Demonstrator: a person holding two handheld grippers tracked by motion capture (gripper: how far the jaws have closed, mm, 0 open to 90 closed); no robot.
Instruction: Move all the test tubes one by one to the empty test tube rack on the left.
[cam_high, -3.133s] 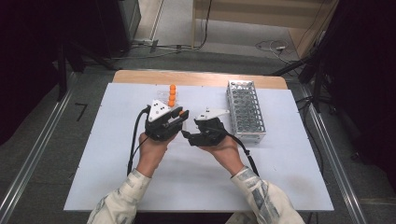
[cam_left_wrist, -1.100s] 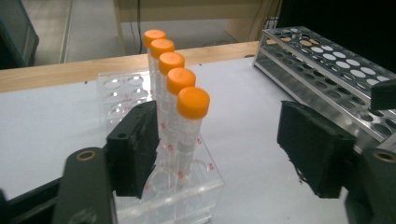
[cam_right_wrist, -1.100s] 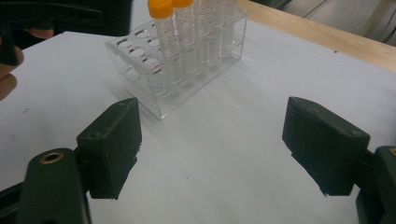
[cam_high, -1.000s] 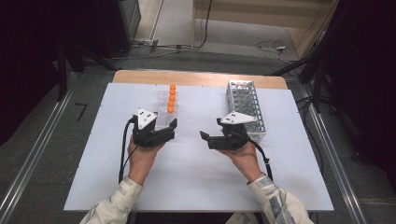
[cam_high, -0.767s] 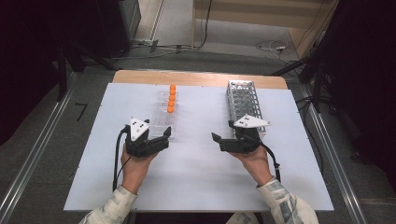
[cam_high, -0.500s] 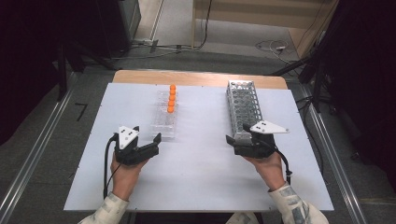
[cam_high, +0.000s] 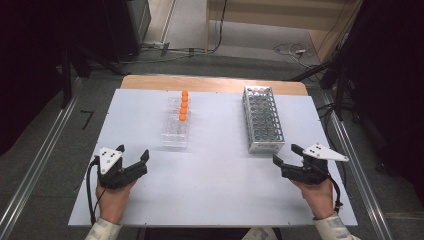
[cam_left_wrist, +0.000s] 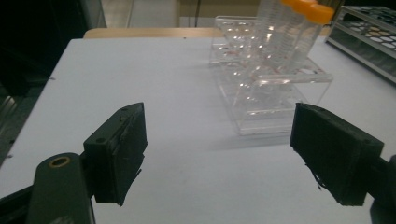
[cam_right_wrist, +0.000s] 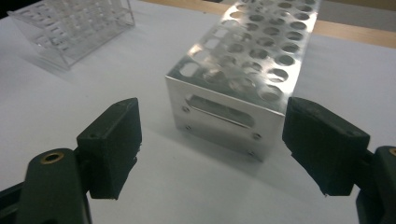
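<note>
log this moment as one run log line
left claw: open, empty | right claw: open, empty | clear rack: four orange-capped tubes | metal rack: empty

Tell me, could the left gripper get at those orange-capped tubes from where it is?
Probably yes. The left gripper has its jaws open and empty, and only bare table lies between it and the clear rack. The tubes stand upright toward the rack's far end, so it would likely reach over the empty near rows.

clear rack (cam_high: 176, 131): glossy plastic | metal rack (cam_high: 262, 120): shiny perforated metal | table (cam_high: 215, 200): matt white
</note>
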